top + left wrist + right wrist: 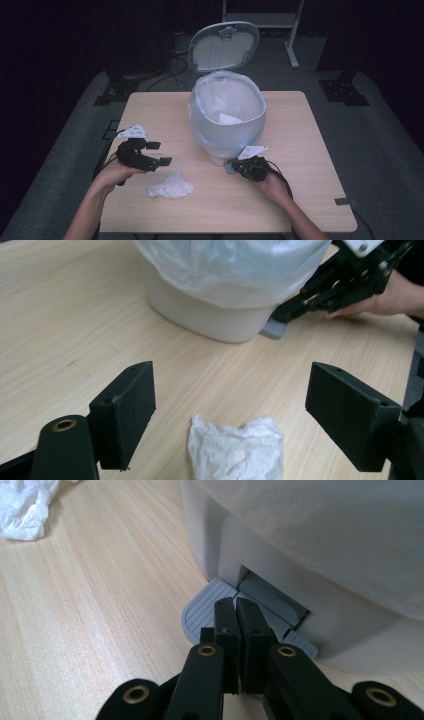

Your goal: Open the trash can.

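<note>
On the wooden surface (300,150), a light, soft crumpled tissue (235,450) lies between the wide left gripper (230,410); pinch its middle. Right gripper (235,615), closed, presses the bin's pedal (200,612).

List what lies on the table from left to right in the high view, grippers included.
Left gripper, fingers open → crumpled white tissue → lined pedal bin with its lid up → right gripper, fingers shut, on the bin's grey pedal.
</note>
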